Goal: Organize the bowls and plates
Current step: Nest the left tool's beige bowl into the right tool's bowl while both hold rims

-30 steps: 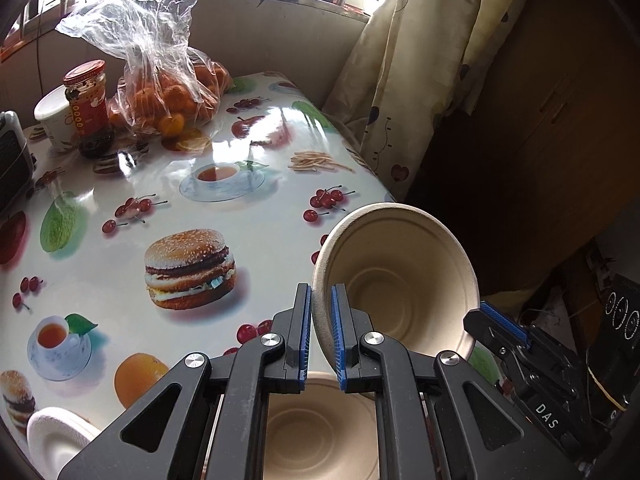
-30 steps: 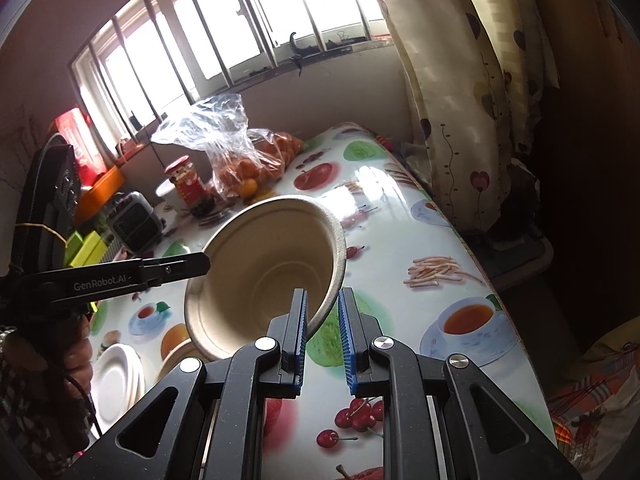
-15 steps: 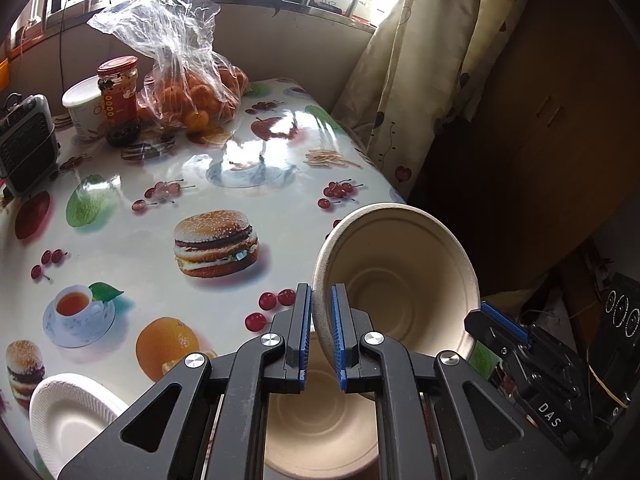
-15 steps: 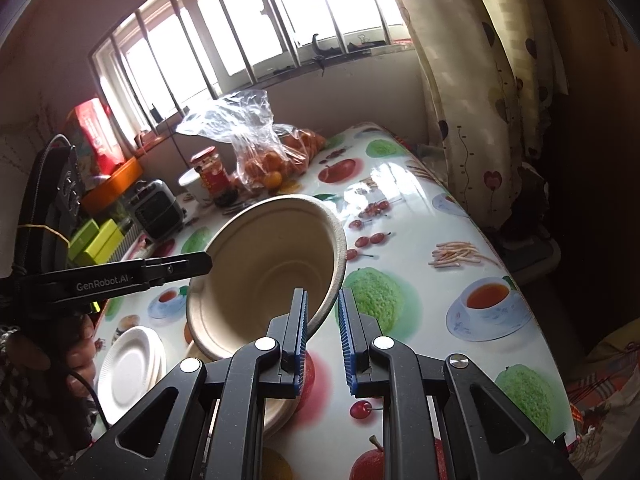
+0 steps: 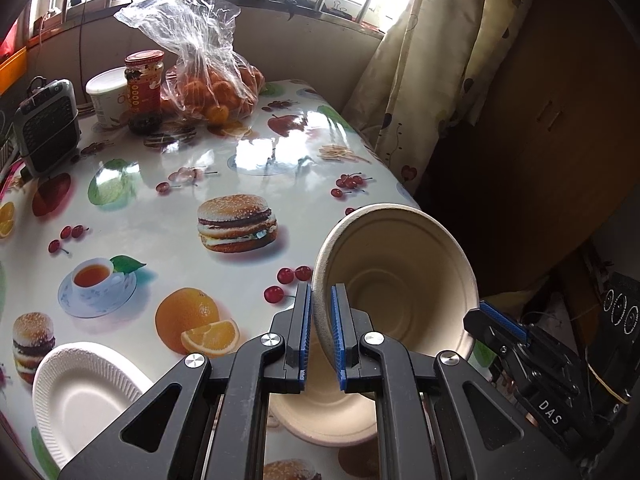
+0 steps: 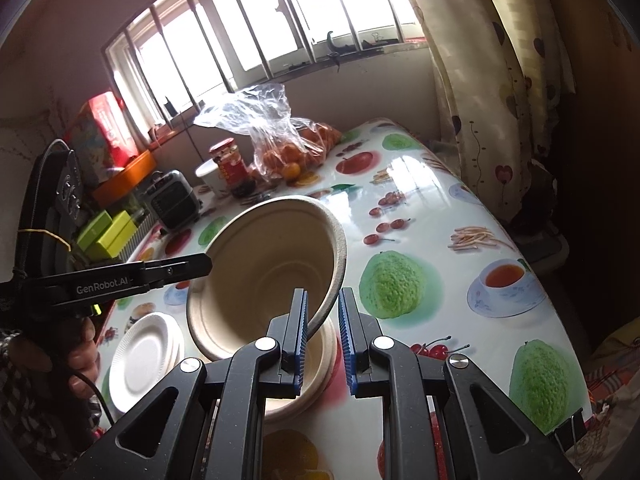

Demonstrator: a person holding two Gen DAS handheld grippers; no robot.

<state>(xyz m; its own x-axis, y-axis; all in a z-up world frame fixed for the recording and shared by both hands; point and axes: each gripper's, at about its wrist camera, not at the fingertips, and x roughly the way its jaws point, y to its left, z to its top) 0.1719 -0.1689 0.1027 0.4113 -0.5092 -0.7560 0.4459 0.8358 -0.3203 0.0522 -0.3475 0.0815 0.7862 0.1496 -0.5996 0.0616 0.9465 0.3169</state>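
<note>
A beige paper bowl [image 5: 396,280] hangs tilted above the table, held by its rim on two sides. My left gripper [image 5: 320,334] is shut on its left rim. My right gripper [image 6: 322,334] stands around the opposite rim, and the rim [image 6: 334,280] lies against the left jaw with a gap to the right one. The bowl's inside shows in the right wrist view [image 6: 264,280]. Below it a second beige bowl [image 5: 324,416] sits on the table, also seen in the right wrist view [image 6: 316,364]. A stack of white paper plates [image 5: 80,392] lies to the left, and it shows in the right wrist view [image 6: 144,360].
The table has a glossy fruit-print cloth [image 5: 168,220]. At its far end stand a bag of oranges [image 5: 212,88], a red-lidded jar [image 5: 142,84], a white tub [image 5: 106,96] and a small grey heater [image 5: 48,128]. A curtain [image 5: 432,60] hangs past the right edge.
Both grippers have pulled back toward the near edge with the bowl held between them. The right gripper's jaws have parted a little around the rim.
</note>
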